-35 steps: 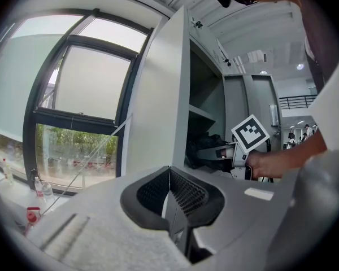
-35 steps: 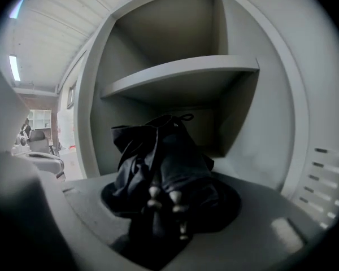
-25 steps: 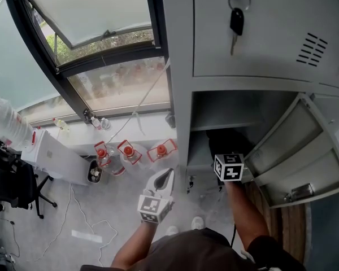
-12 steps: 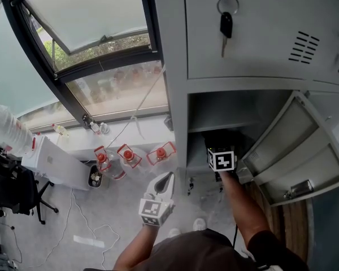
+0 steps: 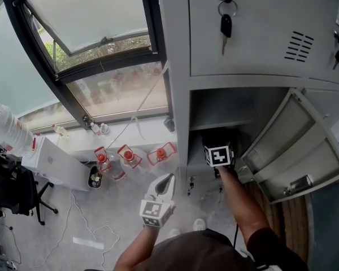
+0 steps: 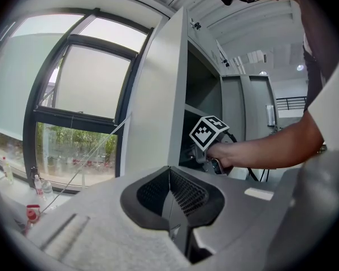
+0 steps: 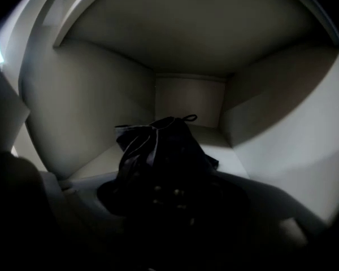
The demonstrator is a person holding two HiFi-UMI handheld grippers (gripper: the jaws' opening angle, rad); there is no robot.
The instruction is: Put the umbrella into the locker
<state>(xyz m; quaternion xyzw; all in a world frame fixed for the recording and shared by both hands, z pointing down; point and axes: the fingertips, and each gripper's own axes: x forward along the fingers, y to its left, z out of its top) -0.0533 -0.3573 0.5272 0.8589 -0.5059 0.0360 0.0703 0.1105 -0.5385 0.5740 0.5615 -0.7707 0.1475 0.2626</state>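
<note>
I'm looking down at a grey floor beside a big window at the upper left of the head view, with red-capped bottles standing in a row under the sill near the centre. A grey metal locker fills the right half, keys hanging from the shut upper door at the top. The lower compartment's door swings out to the lower right. My right gripper reaches into that lower compartment, with only its marker cube and my forearm showing at the centre right. In the right gripper view the umbrella, black and folded, lies on the compartment floor in the middle of the frame, its far end pointing at the back wall. Its near end sits between the jaws, which have just been opening and now stand apart. It's too dark to tell whether the pads touch the fabric. My left gripper hangs outside the locker at the lower centre, over the floor. Its fingers are pressed together on nothing.
</note>
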